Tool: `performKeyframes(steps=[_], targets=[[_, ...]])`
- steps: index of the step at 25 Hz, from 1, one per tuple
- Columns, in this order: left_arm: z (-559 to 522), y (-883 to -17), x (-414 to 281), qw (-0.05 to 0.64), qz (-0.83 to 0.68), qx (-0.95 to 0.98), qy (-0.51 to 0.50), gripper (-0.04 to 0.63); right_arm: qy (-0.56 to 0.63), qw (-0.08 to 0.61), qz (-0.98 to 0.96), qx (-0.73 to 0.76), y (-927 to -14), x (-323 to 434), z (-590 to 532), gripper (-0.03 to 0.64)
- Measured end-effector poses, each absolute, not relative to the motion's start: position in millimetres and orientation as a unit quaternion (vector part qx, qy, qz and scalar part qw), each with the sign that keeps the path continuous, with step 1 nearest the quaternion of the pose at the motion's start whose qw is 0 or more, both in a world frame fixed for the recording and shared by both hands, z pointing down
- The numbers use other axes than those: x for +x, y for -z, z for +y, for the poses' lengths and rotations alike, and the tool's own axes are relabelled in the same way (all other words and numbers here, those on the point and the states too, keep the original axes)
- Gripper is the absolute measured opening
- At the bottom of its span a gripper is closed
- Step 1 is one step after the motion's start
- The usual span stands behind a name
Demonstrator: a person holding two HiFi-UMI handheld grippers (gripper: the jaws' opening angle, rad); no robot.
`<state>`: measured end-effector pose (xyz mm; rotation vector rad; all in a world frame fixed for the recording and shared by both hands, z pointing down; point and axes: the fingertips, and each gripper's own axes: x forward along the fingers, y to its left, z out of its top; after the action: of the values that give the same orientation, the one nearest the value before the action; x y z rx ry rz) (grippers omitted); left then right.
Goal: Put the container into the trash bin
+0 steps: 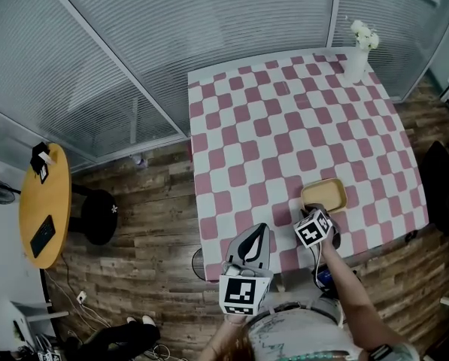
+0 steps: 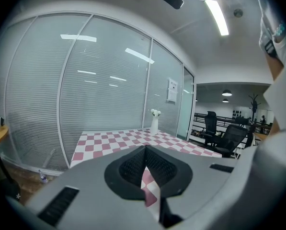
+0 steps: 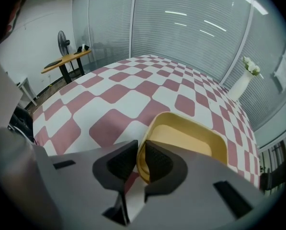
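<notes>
The head view looks steeply down from high over the checked bench [image 1: 284, 126]. The camera on the left tongs [image 2: 145, 150] sits at the bench's near edge, facing almost level across it to the vase [image 2: 154, 125]. The camera on the right tongs [image 3: 139, 150] tilts down, close on the container [image 3: 190, 138]. All three share the bench top.

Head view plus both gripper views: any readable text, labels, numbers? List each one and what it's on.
No readable text in any view.
Sheet on the glass wall: print too blurred to read.
Marker cubes on the left gripper and right gripper: black-and-white square codes only, no letters or digits.
Yellow container: no print visible.
</notes>
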<state>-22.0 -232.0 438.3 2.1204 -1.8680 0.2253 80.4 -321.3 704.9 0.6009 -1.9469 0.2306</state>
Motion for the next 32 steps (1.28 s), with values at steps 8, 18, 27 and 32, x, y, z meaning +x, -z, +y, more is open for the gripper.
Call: performKeyframes(steps=[8, 18, 27, 32], targets=[[-234, -437, -14, 0.156, -0.644, 0.745, -0.076, 0.006, -0.105, 0.514, -0.815, 0.246, -700, 82, -319, 0.037], [-236, -445, -9, 0.155, -0.638, 0.749, -0.092, 0.006, -0.097, 0.489, -0.827, 0.259, -668, 86, -328, 0.028], [-240, -440, 3, 0.157, -0.631, 0.755, -0.083, 0.006, -0.086, 0.448, -0.849, 0.268, -612, 87, -330, 0.028], [-243, -441, 10, 0.153, -0.626, 0.759, -0.087, 0.006, -0.074, 0.426, -0.862, 0.266, -579, 87, -329, 0.028]])
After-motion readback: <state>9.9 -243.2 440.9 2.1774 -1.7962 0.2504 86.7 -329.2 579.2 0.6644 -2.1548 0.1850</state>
